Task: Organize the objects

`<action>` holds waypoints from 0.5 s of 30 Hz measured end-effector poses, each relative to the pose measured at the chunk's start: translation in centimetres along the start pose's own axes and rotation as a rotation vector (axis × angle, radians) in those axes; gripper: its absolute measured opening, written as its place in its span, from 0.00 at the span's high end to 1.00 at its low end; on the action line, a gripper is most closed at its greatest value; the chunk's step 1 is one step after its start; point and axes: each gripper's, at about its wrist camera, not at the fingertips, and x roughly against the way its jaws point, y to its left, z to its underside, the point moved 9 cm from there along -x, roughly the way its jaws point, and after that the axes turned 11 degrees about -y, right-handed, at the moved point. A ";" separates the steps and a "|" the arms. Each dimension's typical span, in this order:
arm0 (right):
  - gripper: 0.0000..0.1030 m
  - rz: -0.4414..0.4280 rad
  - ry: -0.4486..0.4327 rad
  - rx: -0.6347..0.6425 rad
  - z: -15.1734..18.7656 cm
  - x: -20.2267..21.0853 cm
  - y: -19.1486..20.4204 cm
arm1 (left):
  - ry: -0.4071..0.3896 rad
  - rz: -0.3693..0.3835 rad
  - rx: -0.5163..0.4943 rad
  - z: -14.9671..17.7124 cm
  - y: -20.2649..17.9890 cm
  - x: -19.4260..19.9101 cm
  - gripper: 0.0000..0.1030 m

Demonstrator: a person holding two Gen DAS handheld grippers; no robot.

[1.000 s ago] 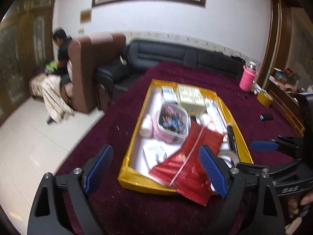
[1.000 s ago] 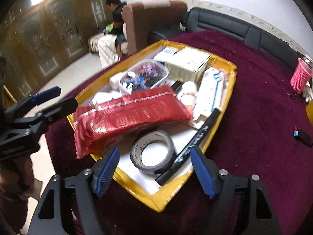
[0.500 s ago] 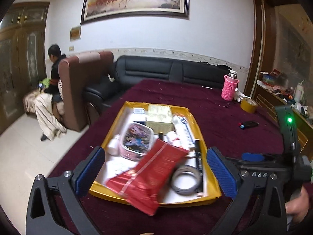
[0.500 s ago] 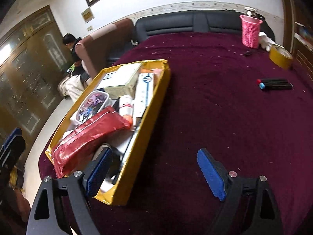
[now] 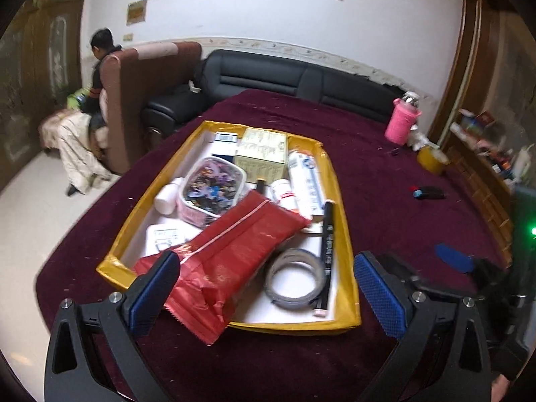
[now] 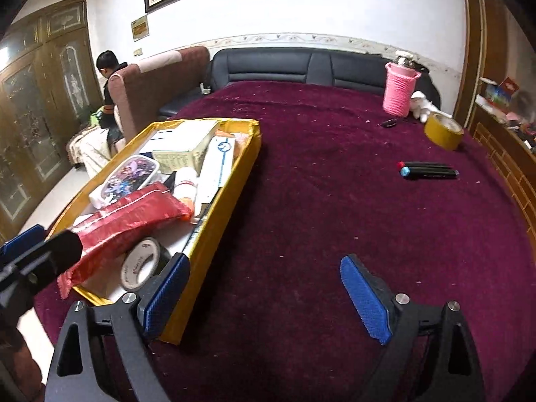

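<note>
Left hand-held gripper [image 5: 264,289]: released, jaws spread wide, empty, held above the near end of the yellow tray [image 5: 341,201]. Right hand-held gripper [image 6: 264,296]: released, empty, over bare maroon worktop [image 6: 318,201] just right of the tray's near right corner; its left finger overlaps the tray wall in view, contact cannot be told.

Tray sits on the left half of the worktop, long axis running front to back. Contents:
- red foil packet [image 5: 231,251], diagonal, its near end hanging over the tray's front edge; its far end rests on other items.
- grey tape roll [image 5: 293,278], flat, near right corner, just beside the packet.
- black marker [image 5: 326,244], along the right wall, touching the tape roll.
- clear lidded box with cartoon print [image 5: 211,191], mid-tray, left of centre.
- white bottle [image 5: 167,196], against the left wall beside that box.
- cream carton [image 5: 263,152], far end.
- long white tube box [image 5: 306,181], right of the carton.

Outside the tray, well apart, toward the worktop's far right corner: pink knitted holder [image 6: 400,88], yellow tape roll [image 6: 444,130], two dark pens with red and blue caps [image 6: 427,171].
</note>
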 end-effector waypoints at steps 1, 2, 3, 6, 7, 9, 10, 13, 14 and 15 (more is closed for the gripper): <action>0.08 0.010 -0.006 0.004 0.0 0.1 -0.2 | -0.006 -0.026 -0.014 -0.1 0.0 0.1 0.00; 0.08 0.018 -0.012 0.005 -0.1 0.2 -0.4 | -0.009 -0.042 -0.022 -0.2 0.1 0.1 0.00; 0.08 0.026 -0.017 0.004 -0.1 0.2 -0.5 | -0.013 -0.058 -0.025 -0.2 0.1 0.2 0.00; 0.08 0.045 -0.025 0.004 0.0 0.3 -1.0 | -0.020 -0.076 -0.026 -0.4 0.1 0.6 0.00; 0.08 0.050 -0.026 0.003 0.0 0.3 -1.2 | -0.024 -0.075 -0.026 -0.5 0.1 0.7 0.00; 0.08 0.068 -0.027 0.009 0.1 0.3 -1.4 | -0.029 -0.082 -0.022 -0.5 0.3 0.9 0.00; 0.08 0.077 -0.028 0.013 0.1 0.3 -1.5 | -0.034 -0.086 -0.021 -0.6 0.4 1.0 0.00; 0.08 0.086 -0.029 0.017 0.2 0.3 -1.6 | -0.061 -0.114 -0.012 -0.9 0.8 1.4 0.00; 0.08 0.085 -0.030 0.018 0.2 0.3 -1.6 | -0.066 -0.121 -0.012 -0.9 1.0 1.6 0.00; 0.08 0.087 -0.032 0.020 0.2 0.3 -1.6 | -0.067 -0.126 -0.015 -1.0 1.0 1.6 0.00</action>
